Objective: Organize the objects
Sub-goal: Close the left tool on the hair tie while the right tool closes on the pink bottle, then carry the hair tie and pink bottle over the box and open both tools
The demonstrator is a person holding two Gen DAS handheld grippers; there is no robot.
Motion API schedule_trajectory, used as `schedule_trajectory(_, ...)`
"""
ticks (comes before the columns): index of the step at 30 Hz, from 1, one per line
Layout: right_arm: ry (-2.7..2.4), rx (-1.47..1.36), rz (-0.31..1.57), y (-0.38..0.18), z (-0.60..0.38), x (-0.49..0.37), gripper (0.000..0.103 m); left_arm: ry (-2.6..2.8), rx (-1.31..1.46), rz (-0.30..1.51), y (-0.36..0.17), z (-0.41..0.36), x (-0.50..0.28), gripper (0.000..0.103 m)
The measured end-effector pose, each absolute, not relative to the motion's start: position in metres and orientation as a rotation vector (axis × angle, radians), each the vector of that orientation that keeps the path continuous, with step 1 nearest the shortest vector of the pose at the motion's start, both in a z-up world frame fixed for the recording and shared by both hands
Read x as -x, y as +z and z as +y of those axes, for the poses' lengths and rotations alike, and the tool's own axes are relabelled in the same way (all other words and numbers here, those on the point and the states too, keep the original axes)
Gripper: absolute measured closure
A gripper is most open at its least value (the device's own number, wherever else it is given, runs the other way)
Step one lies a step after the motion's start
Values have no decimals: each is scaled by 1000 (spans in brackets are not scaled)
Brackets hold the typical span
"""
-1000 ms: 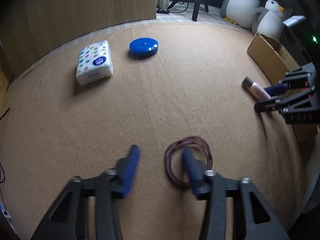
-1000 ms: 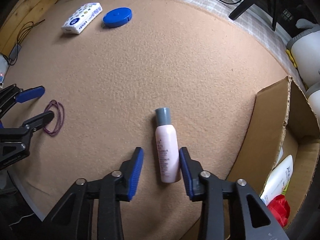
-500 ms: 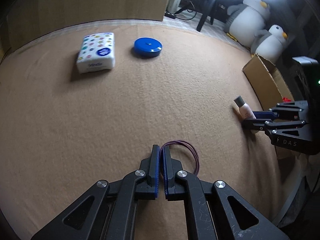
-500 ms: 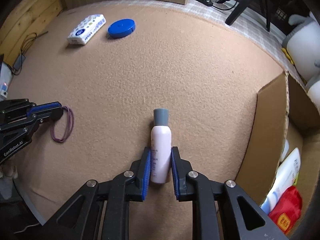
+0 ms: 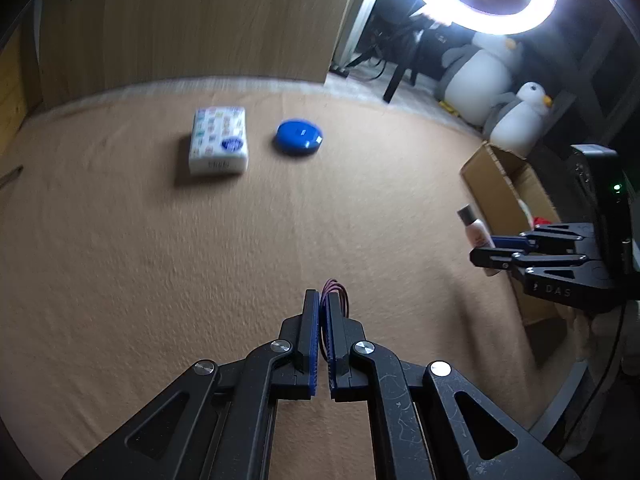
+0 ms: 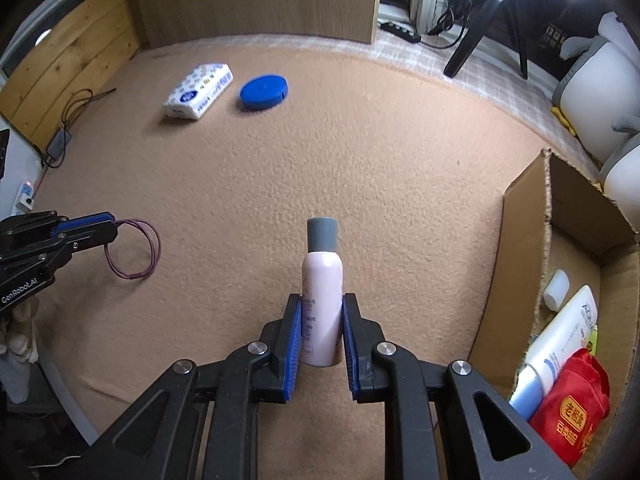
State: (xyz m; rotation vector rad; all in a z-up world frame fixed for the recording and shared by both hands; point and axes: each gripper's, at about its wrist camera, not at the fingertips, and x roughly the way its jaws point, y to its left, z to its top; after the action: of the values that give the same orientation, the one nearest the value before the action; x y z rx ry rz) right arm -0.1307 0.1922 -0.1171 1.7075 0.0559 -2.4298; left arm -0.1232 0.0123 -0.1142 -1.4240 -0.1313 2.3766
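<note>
Purple thin wire loop (image 6: 134, 250) hangs pinched in the closed jaws of the left gripper (image 5: 322, 300), near left. Right gripper (image 6: 320, 320) jaws clamp a pink grey-capped spray bottle (image 6: 322, 288) beside the open cardboard box (image 6: 520, 240) at right.

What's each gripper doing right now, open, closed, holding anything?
Left gripper: closed on the purple wire loop.
Right gripper: closed on the pink spray bottle.
</note>
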Motion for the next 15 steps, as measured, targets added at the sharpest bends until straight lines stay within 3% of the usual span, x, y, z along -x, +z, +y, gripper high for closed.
schedule_trajectory(15,-2595,-1580,-64,-66,248,118,86,2326,1227,-36,-48,90,144,100)
